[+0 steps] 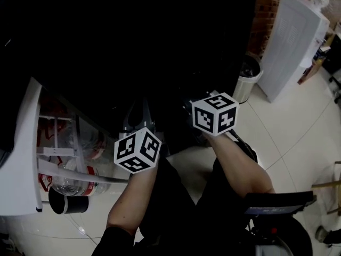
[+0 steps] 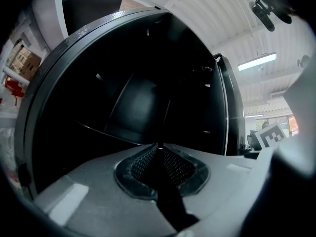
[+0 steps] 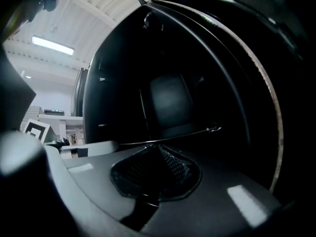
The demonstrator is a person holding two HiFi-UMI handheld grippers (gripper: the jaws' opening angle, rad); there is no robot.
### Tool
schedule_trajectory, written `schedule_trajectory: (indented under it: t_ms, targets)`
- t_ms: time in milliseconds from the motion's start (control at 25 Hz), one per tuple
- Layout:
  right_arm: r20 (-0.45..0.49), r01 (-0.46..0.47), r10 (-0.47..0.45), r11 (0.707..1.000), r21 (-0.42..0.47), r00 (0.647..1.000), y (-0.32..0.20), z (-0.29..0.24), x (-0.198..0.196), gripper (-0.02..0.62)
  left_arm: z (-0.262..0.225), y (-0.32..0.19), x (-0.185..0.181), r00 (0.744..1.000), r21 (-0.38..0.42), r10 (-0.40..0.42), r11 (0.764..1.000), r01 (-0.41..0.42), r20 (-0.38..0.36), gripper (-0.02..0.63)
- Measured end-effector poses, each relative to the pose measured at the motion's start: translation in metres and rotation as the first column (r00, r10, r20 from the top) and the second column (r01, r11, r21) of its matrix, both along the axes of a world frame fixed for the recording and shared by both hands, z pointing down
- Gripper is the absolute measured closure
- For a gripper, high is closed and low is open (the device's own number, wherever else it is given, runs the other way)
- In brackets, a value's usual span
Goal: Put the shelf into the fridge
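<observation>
The fridge [image 2: 143, 98] stands open, its inside black and dim in both gripper views. The shelf [image 2: 108, 132] shows only as a thin level edge across the cavity, and in the right gripper view the shelf [image 3: 192, 132] runs to a small hook by the side wall. My left gripper [image 2: 158, 148] points level into the fridge, its jaws parted by a narrow slit with the shelf's edge at their tips. My right gripper [image 3: 157, 147] is shut on the shelf's front edge. In the head view only the two marker cubes [image 1: 137, 150] [image 1: 214, 113] show clearly; the fingertips are lost in the dark.
The white fridge door [image 1: 24, 159] hangs open at the left, its racks holding bottles [image 1: 69, 183] and a black cup [image 1: 68, 202]. A metal bin [image 1: 248, 79] and a white appliance [image 1: 295, 41] stand at the right on the tiled floor.
</observation>
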State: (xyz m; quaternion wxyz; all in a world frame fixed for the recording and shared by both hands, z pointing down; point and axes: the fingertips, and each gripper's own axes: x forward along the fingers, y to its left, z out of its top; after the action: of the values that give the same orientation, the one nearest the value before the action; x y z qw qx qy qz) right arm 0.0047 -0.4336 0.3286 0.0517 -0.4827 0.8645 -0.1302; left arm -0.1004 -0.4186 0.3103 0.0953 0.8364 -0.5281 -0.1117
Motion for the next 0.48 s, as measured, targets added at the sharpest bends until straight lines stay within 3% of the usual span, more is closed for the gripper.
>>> schedule_trajectory:
  t_ms: [480]
  targets:
    - [0.054,0.059,-0.058,0.998,-0.01,0.997,0.011,0.009,0.007,0.588,-0.002,-0.008,0.004,1.0,-0.003,-0.014,1.0,0.014,0.019,0.583]
